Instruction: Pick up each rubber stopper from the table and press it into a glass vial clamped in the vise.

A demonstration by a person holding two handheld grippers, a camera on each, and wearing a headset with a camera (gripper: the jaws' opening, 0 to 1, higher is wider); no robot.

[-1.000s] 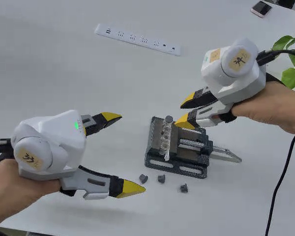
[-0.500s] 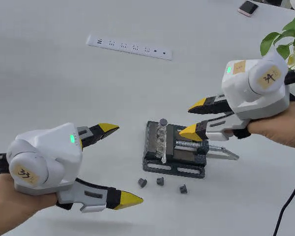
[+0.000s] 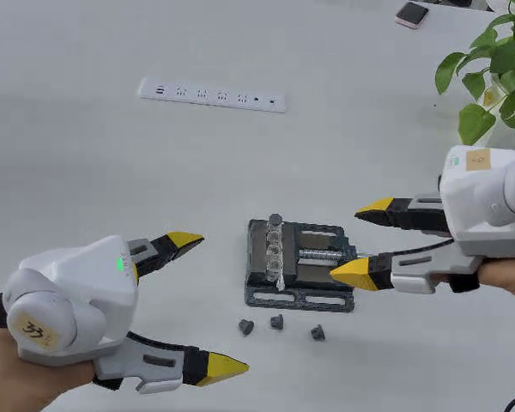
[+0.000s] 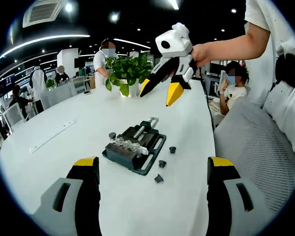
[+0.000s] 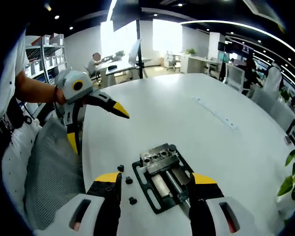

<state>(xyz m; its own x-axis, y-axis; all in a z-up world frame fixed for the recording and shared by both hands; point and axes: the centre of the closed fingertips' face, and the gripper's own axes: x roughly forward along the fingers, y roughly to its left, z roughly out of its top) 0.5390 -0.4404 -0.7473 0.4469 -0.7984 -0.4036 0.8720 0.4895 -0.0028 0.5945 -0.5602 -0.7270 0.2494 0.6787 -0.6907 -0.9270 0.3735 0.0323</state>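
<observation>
Head view, read left to right.

Student: Why does the left gripper sit at the lower left, clear of the work?

Tutor: It hangs above the table with its jaws spread wide, holding and touching nothing. Its yellow tips point toward the centre of the frame, so I judge it poised to reach for a stopper. The left gripper view agrees: both jaws rise well apart at the bottom, with the vise beyond the gap.

Student: Where are the task's parts?

Tutor: Three rubber stoppers lie loose in a row at lower centre, just below the vise and apart from it. The vise stands at centre and clamps a row of glass vials upright. That is probably so a press from above cannot tip them. At the upper end of the row one vial carries a seated stopper. The others look open, which would match the three loose pieces.

Student: And on the right?

Tutor: The right gripper, at right of centre, is likewise parted and empty. Its lower tip overlaps the vise's right edge in the frame, but contact cannot be told. In the right gripper view the vise lies between its separated jaws.
</observation>
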